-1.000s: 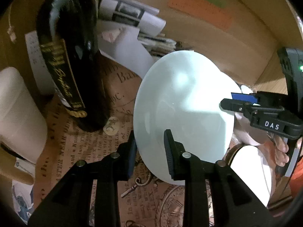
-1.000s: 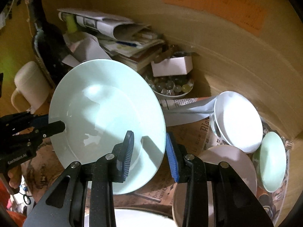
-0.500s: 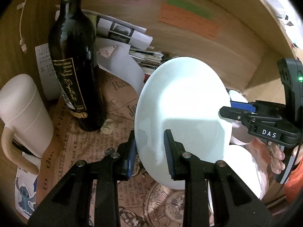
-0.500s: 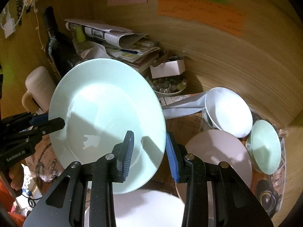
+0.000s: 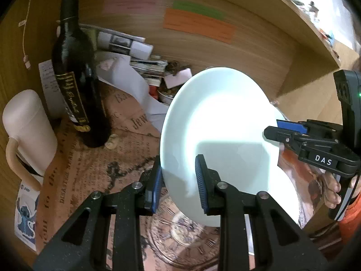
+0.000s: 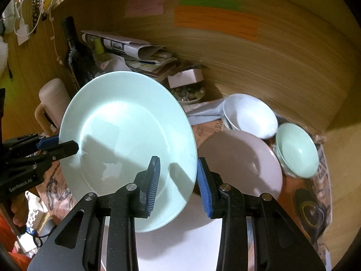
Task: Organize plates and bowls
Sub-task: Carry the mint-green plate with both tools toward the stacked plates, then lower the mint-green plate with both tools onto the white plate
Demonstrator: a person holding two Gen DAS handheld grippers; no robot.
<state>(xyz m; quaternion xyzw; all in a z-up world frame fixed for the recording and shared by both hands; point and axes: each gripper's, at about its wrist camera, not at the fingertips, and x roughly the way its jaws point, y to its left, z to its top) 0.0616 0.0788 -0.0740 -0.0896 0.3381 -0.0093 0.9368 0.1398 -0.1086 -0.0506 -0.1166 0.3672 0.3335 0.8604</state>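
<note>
Both the left tongs and the right tongs were clenched on opposite edges of the pale green plate, holding it tilted above the desk. Not yet stacked, it hung left of the pink plate. Beyond the right tongs sat a white bowl and a green bowl, unsorted.

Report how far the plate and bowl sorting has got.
Done: nothing looks stacked yet. In hand: the left gripper and right gripper both clamp the pale green plate by its rim, off the table. Left: the pink plate, white bowl and green bowl sit apart.
</note>
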